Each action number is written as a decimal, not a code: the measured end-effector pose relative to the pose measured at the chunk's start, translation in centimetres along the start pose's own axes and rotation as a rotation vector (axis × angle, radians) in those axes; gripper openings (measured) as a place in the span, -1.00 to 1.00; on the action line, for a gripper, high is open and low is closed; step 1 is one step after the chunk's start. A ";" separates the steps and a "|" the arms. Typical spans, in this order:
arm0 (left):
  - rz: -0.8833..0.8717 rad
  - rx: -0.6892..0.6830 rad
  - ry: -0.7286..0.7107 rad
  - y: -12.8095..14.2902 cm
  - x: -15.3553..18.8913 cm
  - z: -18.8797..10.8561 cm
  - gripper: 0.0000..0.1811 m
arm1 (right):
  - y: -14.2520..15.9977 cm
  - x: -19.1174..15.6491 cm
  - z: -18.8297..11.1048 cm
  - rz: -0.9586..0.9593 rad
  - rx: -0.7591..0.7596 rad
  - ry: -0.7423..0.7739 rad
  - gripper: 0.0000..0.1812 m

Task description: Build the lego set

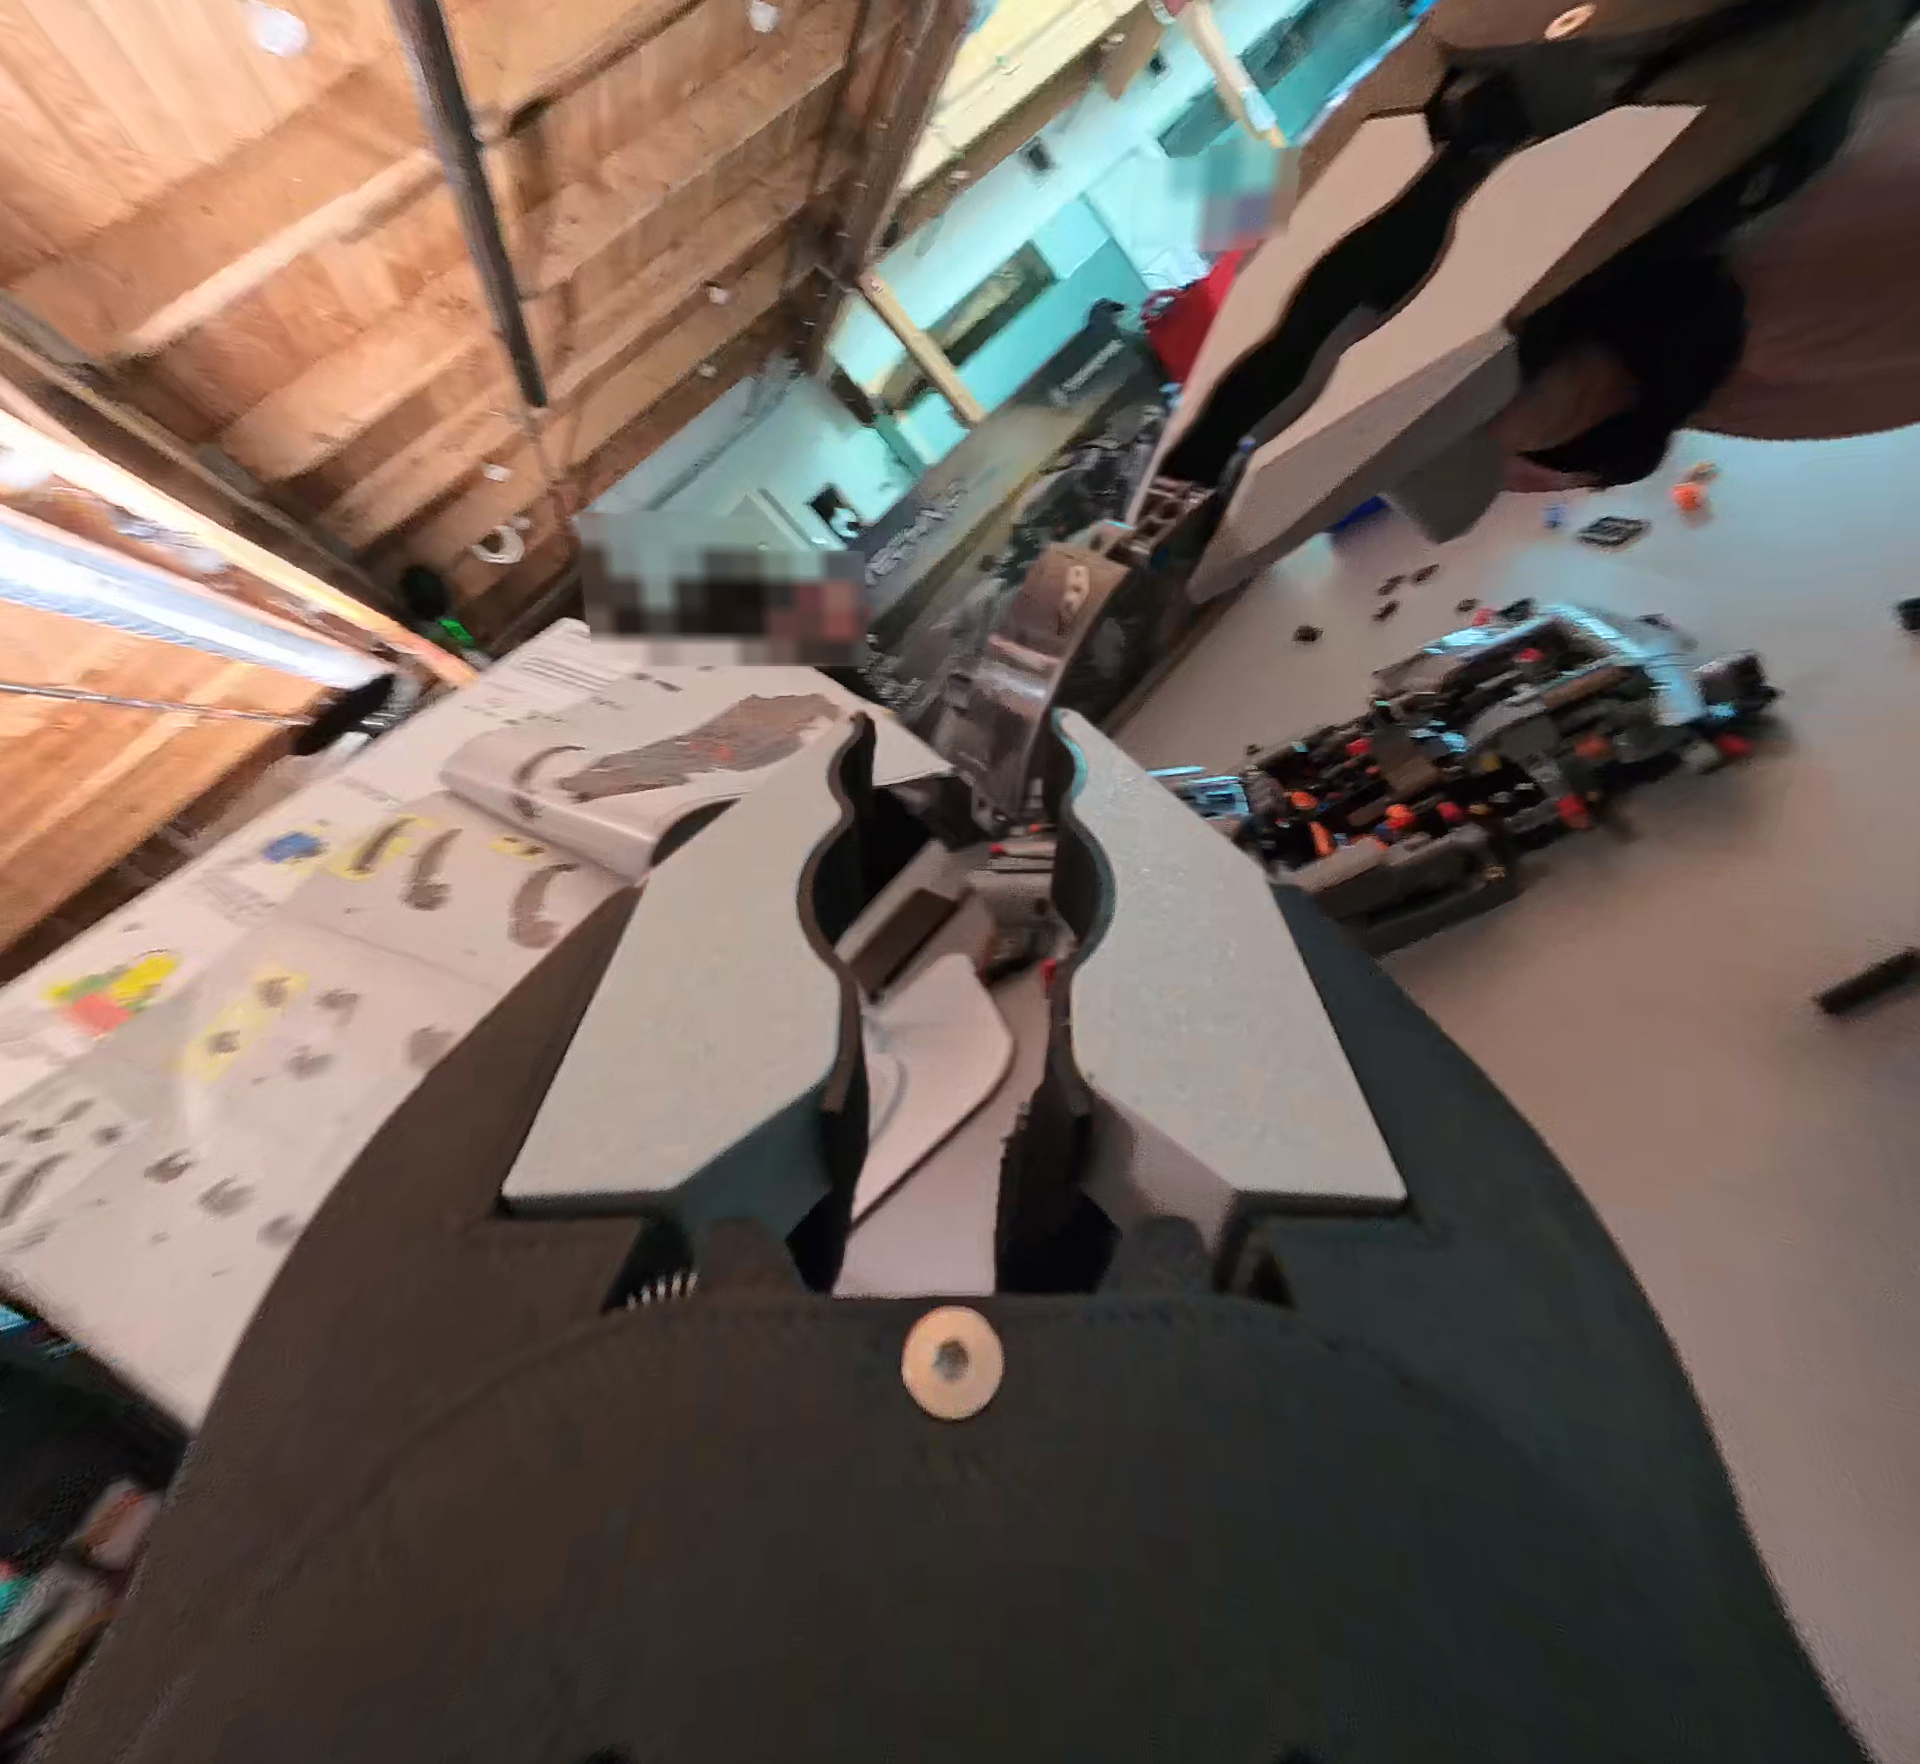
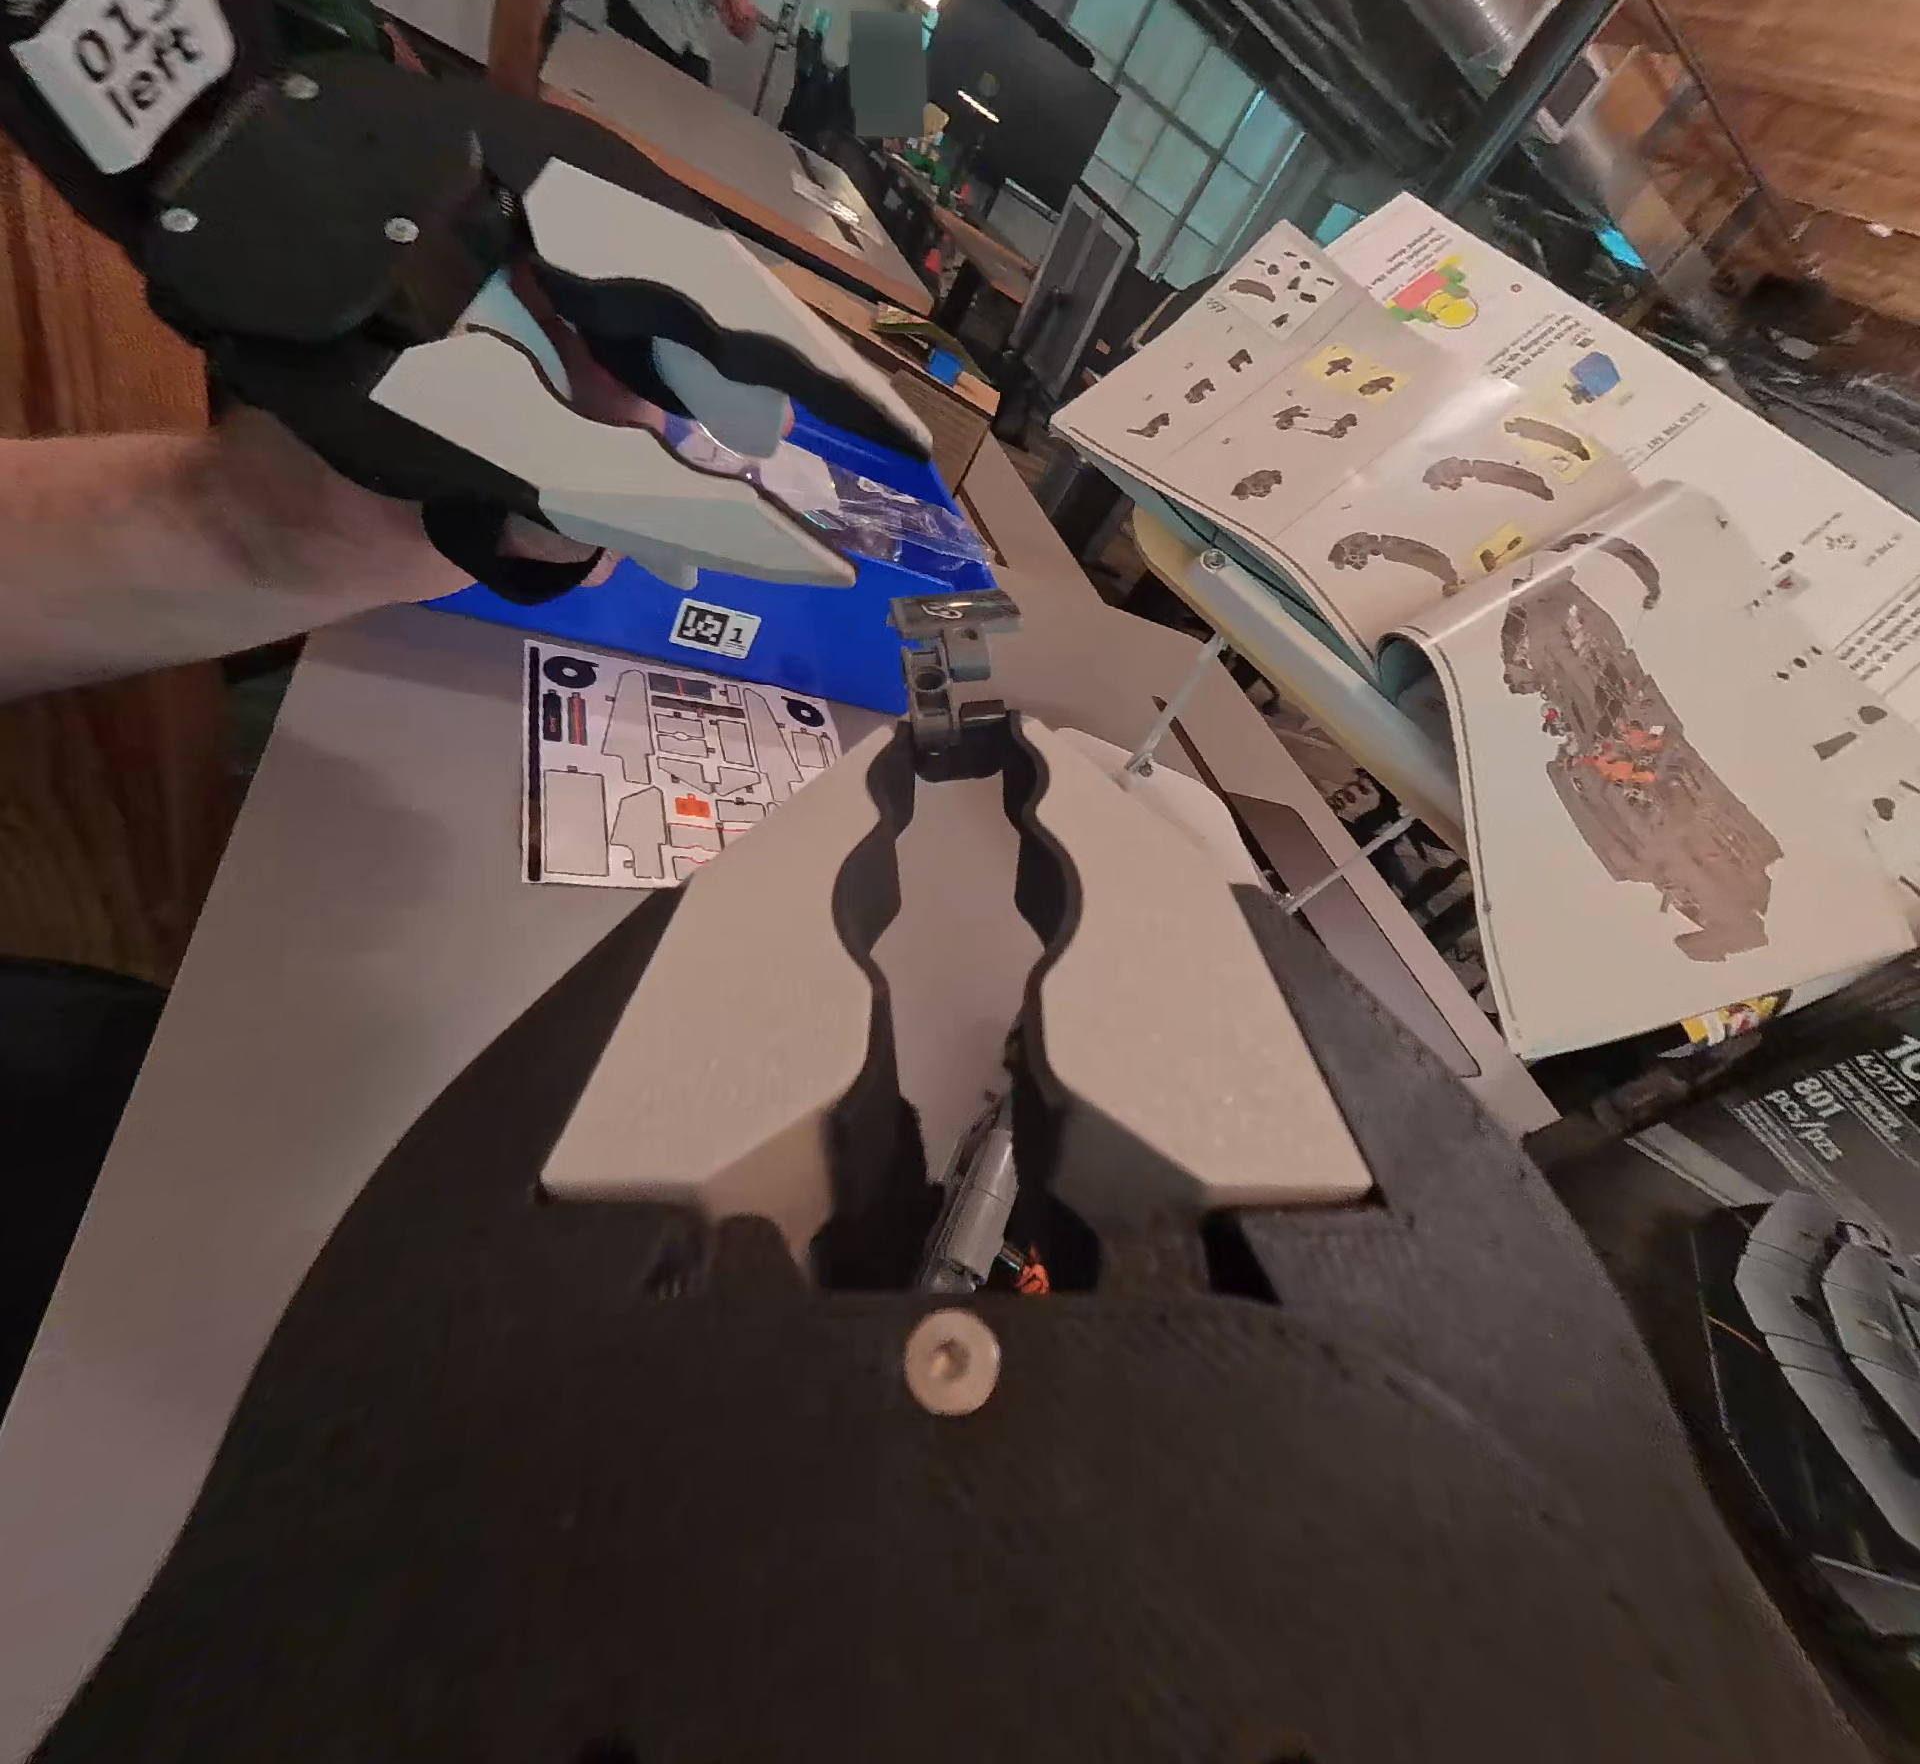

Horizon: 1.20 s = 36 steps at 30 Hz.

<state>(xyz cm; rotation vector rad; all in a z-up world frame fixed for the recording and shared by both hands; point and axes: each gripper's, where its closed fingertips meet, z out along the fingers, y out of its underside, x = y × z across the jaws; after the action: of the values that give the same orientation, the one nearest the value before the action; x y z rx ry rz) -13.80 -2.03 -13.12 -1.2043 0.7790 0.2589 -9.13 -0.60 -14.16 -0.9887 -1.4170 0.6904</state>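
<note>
Right claw [image 2: 961, 743] clamped at its very tips on a small grey connector piece [image 2: 948, 675]; piece stands up past the tips toward 12 o'clock, long axis in line with the fingers, flat dark tile across its top end. Held clear of the surface [image 2: 343, 841], above the sticker sheet [image 2: 665, 769] and blue bin [image 2: 748, 613].

Left claw [image 1: 961, 758] apart, gap plain between the tips; nothing seen pinched, though grey and white shapes show through the gap lower down, unclear what. From the right wrist view, left claw [image 2: 873, 509] sits at 11 o'clock of the held piece, near but not touching, tips aimed toward it.

Half-built car [image 1: 1507, 758] on the surface at 2 o'clock in the left wrist view, well apart from both claws. Judgement: held piece belongs on that car or on a sub-part; right claw carries it, so right is the nearer hand to the work.

Left wrist view only: the car, loose small pieces [image 1: 1392, 587] scattered beyond it, right claw [image 1: 1216, 519] from the side at 1 o'clock. Right wrist view only: the grip on the piece, sticker sheet, bin, the open instruction booklet [image 2: 1455, 467] at 2 o'clock. Booklet pages blurred in the left wrist view.
</note>
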 end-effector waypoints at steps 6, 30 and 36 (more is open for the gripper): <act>-0.240 -0.038 0.185 1.1 0.6 1.3 -0.52 | -0.8 1.1 -0.8 -0.060 0.034 0.040 -0.83; -1.175 0.122 0.656 1.6 -0.1 12.5 -0.47 | 2.1 8.4 -0.4 -0.229 0.046 0.330 -0.85; -1.254 0.151 0.713 2.0 1.5 12.8 -0.48 | 2.3 7.8 -0.4 -0.288 0.021 0.333 -0.85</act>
<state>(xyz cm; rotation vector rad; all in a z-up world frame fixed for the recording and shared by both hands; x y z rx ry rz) -8.72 9.95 -13.79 -1.4282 0.4789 -1.2867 -7.73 7.24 -12.35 -0.8180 -1.2213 0.3106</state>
